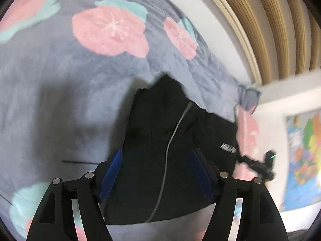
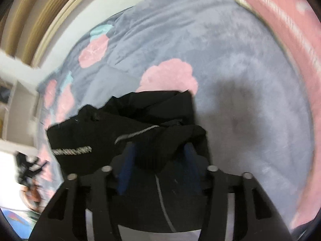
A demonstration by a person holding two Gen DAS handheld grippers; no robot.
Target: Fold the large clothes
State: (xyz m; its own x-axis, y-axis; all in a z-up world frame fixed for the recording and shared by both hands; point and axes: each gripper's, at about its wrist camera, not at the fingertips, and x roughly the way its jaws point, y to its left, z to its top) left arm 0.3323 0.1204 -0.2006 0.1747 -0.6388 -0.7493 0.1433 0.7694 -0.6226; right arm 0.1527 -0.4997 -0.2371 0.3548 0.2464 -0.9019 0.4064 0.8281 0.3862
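A black jacket [image 1: 160, 140] with a grey zipper line and a white logo lies bunched on a grey blanket [image 1: 60, 80] with pink flowers. My left gripper [image 1: 158, 154] hovers over it, its blue-padded fingers spread wide with the jacket between them. In the right wrist view the jacket [image 2: 112, 128] is folded in a heap. My right gripper [image 2: 159, 148] has its blue pads pressed into the jacket's ribbed edge, and the cloth hides the fingertips.
The blanket [image 2: 240, 70] covers a bed. A pink striped pillow or cover [image 2: 291, 40] lies at the right. Wooden slats [image 1: 270, 20] and a white wall stand behind. A colourful map [image 1: 305, 156] hangs at the right. A black tripod-like device [image 1: 260, 164] stands beside the bed.
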